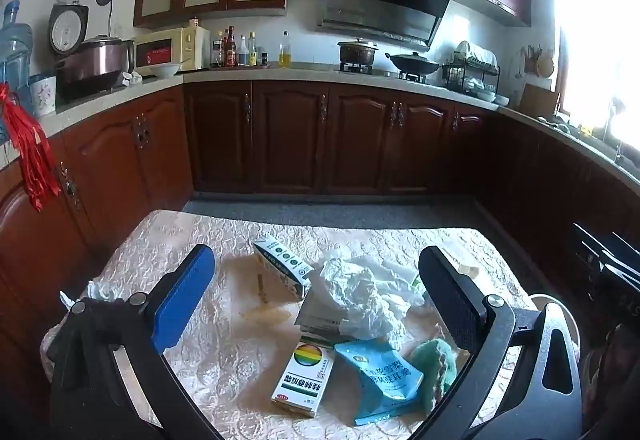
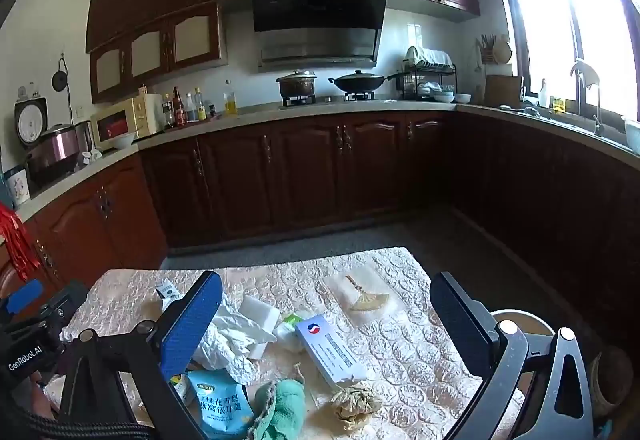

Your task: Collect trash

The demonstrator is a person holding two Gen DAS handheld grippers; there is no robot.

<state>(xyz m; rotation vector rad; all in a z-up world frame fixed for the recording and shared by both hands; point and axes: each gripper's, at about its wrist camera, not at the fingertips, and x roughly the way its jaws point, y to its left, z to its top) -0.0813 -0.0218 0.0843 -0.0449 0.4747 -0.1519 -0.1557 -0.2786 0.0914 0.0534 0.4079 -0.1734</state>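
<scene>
Where the trash lies heaped on the quilted cream tabletop (image 1: 224, 356), a crumpled white plastic bag (image 1: 360, 296) sits at the middle of the pile, partly covering a flat paper packet. Just beside it toward the far edge lies a white carton with round green marks (image 1: 280, 268). Toward the near edge a small box with a rainbow patch (image 1: 304, 380) lies next to a light blue pouch (image 1: 380, 380), and a green cloth (image 2: 280, 404) is bunched against the pouch's right side. Further right, in the right wrist view, a long white box with blue print (image 2: 332, 352) lies slantwise, with a crumpled tan wad (image 2: 356, 404) at its near end and a small straw fan (image 2: 366, 298) toward the far right corner. A crumpled tissue (image 1: 100, 292) lies alone by the left edge.

Both tongs hang above the near edge, tilted down at the heap. The left gripper (image 1: 316, 276) has its jaws spread fully wide and grips nothing. The right gripper (image 2: 326, 298) is likewise fully spread and empty. A round bin rim (image 2: 524, 322) shows past the tabletop's right edge. Dark wooden cabinets (image 1: 328, 136) line the kitchen beyond.
</scene>
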